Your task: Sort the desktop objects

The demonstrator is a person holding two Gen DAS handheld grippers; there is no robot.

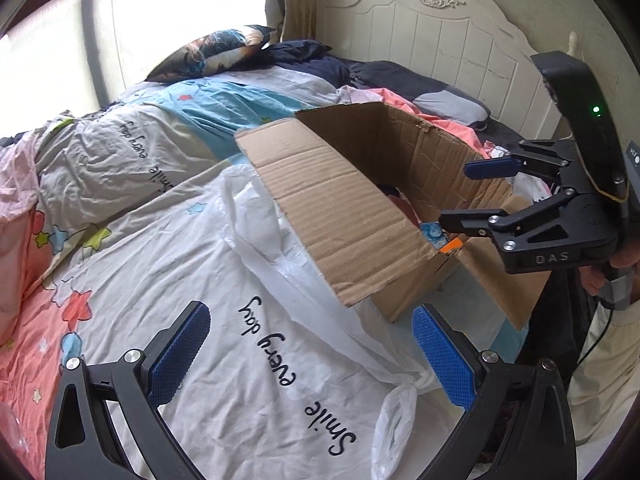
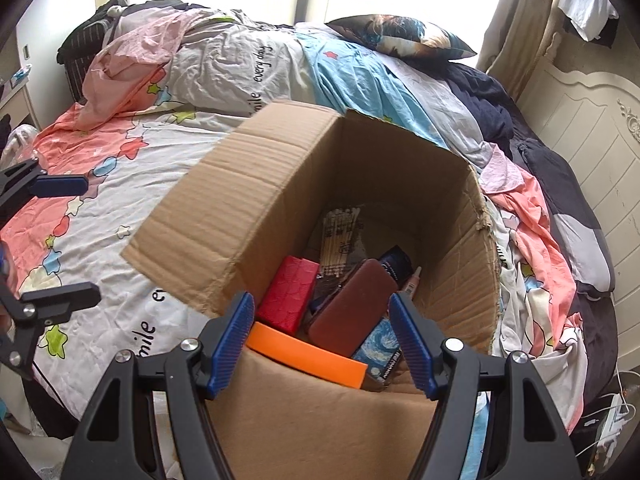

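An open cardboard box (image 1: 352, 216) (image 2: 248, 216) sits on the bed. Inside it lie a red case (image 2: 288, 300), a brown case (image 2: 352, 312), an orange block (image 2: 308, 354), a blue patterned box (image 2: 380, 354), a bundle of wooden sticks (image 2: 340, 240) and a small tube (image 2: 412, 280). My right gripper (image 2: 322, 344) (image 1: 460, 196) is open and empty, hovering over the box's near edge. My left gripper (image 1: 310, 356) (image 2: 74, 242) is open and empty above the white quilt, left of the box.
A clear plastic bag (image 1: 280, 248) lies on the quilt (image 1: 248, 380) beside the box. A patterned pillow (image 2: 400, 36) and dark bedding sit near the white headboard (image 1: 432, 32). Pink clothes (image 2: 532, 216) are heaped right of the box. A hand (image 1: 612, 268) holds the right gripper.
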